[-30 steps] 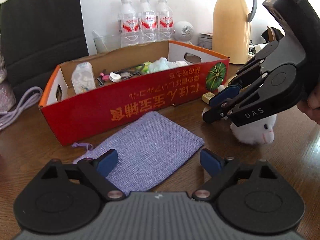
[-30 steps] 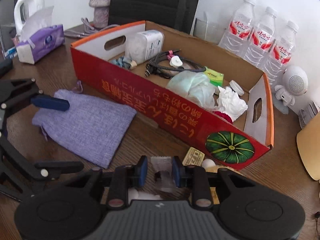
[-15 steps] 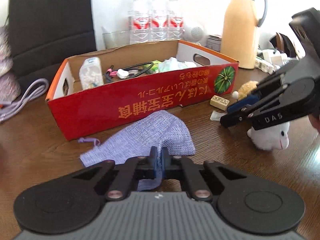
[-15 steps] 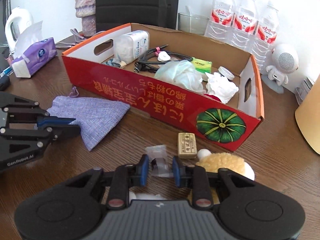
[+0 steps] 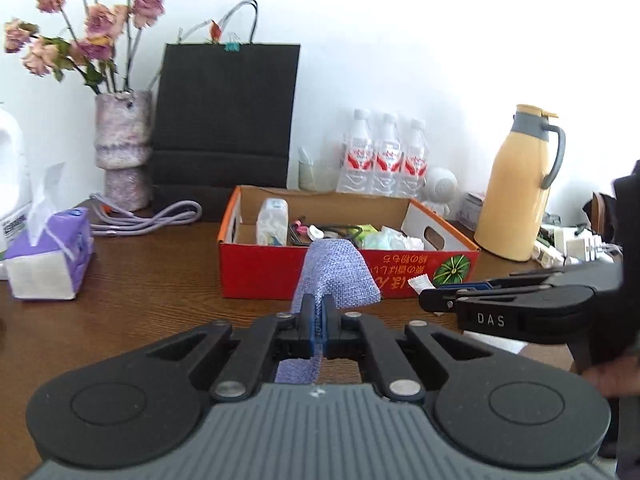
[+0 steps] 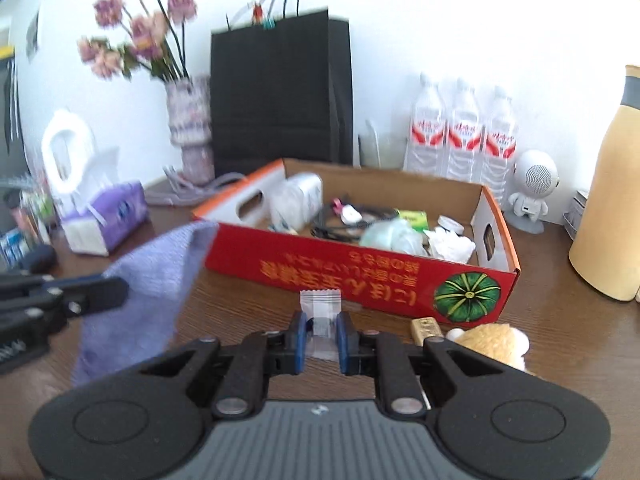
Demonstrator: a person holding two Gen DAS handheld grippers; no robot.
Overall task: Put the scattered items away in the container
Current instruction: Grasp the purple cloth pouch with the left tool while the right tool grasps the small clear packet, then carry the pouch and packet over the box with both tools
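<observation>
Showing on left gripper [image 5: 318,322]: black linkage arms, blue pads, silver pivot screws, grey ribbed housing between two round black discs. Matching build on right gripper [image 6: 320,336]; from the left wrist view, bearing white "DAS" lettering along one finger.

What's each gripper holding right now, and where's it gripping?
The left gripper pinches the purple fabric pouch near one edge; the right gripper clamps the small clear sachet by its lower half.

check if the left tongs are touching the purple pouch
Touching: in the left wrist view the left tongs are shut on the purple pouch, fabric pinched between them.
</observation>
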